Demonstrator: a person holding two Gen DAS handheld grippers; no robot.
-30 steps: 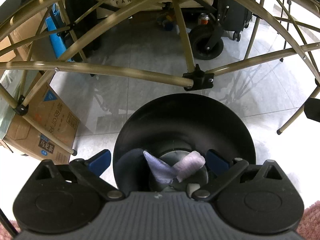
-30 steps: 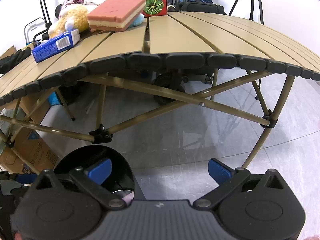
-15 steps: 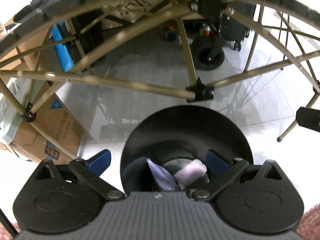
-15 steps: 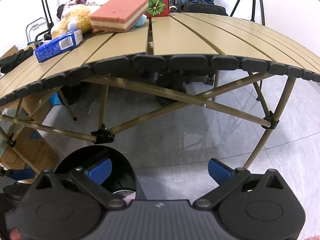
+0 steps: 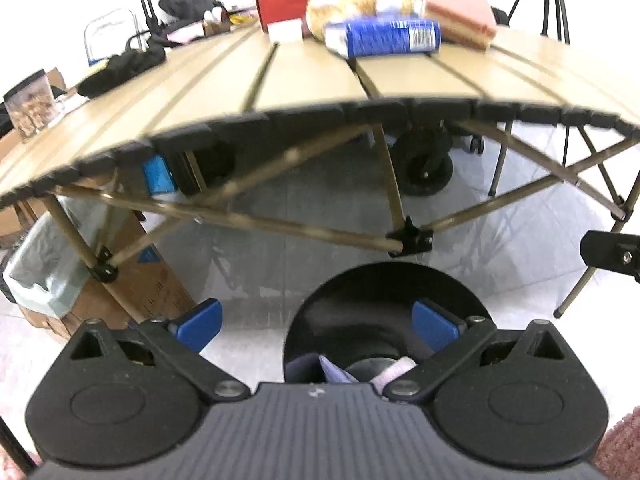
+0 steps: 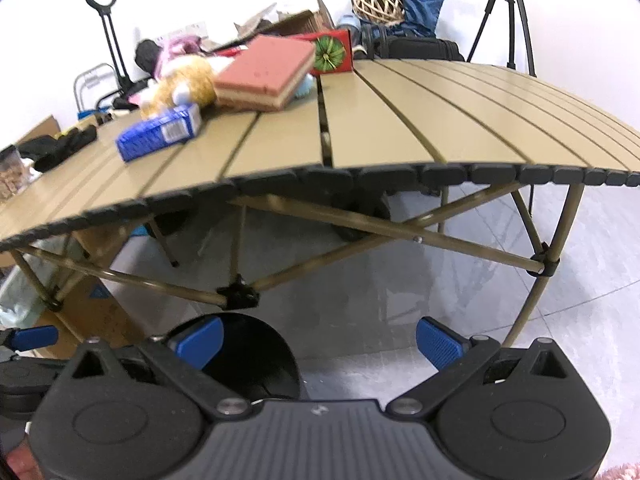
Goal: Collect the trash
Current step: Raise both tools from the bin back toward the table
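Note:
A black round trash bin (image 5: pixel 384 300) stands on the floor in front of the folding table (image 5: pixel 304 88). Crumpled pale purple tissues (image 5: pixel 394 368) lie inside it. My left gripper (image 5: pixel 316 326) is open and empty above the bin's near rim. My right gripper (image 6: pixel 318 338) is open and empty, to the right of the bin (image 6: pixel 256 348). On the table lie a blue box (image 6: pixel 160 132), a pink sponge block (image 6: pixel 266 74), a yellow plush toy (image 6: pixel 180 84) and a red box (image 6: pixel 334 52).
The table's crossed metal legs (image 6: pixel 320 240) stand just behind the bin. A cardboard box (image 5: pixel 132 280) and a bag-lined container (image 5: pixel 44 272) sit under the table at left. A black cloth (image 5: pixel 120 68) and a jar (image 5: pixel 30 106) are on the table's left side.
Both grippers have risen and tilted up: the tabletop and its objects now show in both views. The bin has dropped lower in view. Both grippers stay open.

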